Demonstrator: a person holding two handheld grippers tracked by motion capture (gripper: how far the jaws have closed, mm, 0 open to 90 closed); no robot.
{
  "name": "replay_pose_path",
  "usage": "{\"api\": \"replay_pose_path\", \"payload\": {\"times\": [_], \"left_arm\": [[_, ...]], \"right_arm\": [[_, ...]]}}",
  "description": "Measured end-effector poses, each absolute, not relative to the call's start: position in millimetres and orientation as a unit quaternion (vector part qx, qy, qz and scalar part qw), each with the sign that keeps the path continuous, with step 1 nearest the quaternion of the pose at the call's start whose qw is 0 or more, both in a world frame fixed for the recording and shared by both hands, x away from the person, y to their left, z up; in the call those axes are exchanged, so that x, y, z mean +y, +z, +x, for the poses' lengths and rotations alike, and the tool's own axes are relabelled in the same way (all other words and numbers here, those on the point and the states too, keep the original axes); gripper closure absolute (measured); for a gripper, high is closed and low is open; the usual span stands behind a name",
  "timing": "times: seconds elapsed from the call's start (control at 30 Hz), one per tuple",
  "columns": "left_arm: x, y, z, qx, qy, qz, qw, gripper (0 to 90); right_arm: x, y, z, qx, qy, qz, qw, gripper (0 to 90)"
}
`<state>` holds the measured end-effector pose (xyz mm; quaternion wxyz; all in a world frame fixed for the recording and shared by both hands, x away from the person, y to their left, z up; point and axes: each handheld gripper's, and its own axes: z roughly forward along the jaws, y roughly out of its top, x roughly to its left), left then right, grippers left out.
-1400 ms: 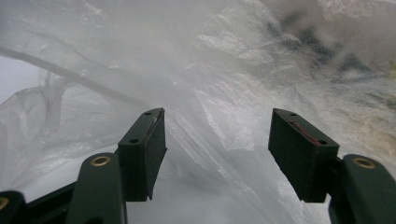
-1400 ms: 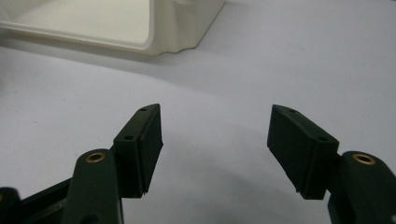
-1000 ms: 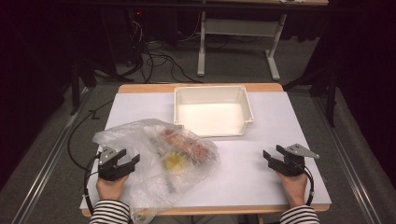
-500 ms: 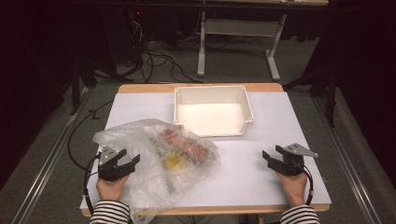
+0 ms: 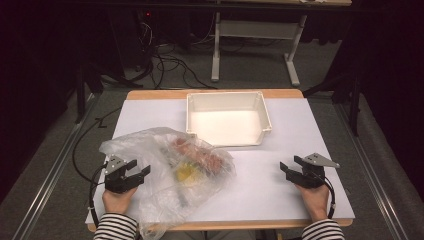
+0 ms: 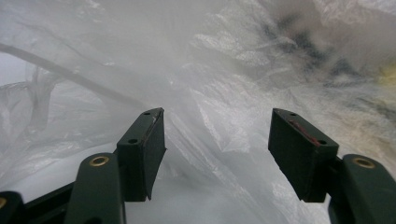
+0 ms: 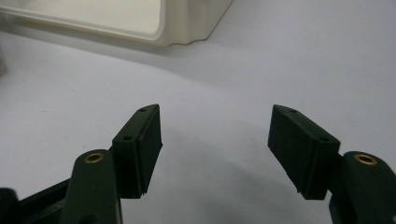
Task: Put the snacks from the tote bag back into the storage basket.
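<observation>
Left gripper view: crinkled, translucent plastic bag [image 6: 224,93]

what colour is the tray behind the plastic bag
White, or slightly cream; the tray shows best in the high view, beyond the clear plastic bag.

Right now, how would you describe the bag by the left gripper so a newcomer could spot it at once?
On the white-topped table, look at the near left part, in front of the empty white plastic tray. There lies a crumpled clear plastic bag, beside the open left gripper. It alone is see-through, with red and yellow items inside.
</observation>
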<state>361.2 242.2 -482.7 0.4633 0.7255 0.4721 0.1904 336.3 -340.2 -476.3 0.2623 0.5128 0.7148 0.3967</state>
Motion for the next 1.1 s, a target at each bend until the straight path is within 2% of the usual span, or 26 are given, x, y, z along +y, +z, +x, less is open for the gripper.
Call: {"api": "replay_pose_path", "payload": {"times": [0.33,0.5,0.77,1.1], "left_arm": [[238.9,-474.9,354.9,0.461,0.18,0.732,0.468,33.7],[230.1,-468.6,354.7,0.451,0.178,0.743,0.461,30.5],[214.0,-467.3,355.9,0.436,0.175,0.757,0.454,30.7],[195.8,-471.7,358.1,0.424,0.164,0.771,0.446,31.4]], "right_arm": [[-336.2,-475.2,335.7,0.735,0.389,0.491,0.26,37.6],[-331.2,-471.8,330.1,0.749,0.395,0.473,0.242,45.5],[-315.3,-459.4,322.3,0.767,0.412,0.434,0.231,48.9],[-288.1,-457.7,319.8,0.787,0.426,0.396,0.206,46.3]]}}
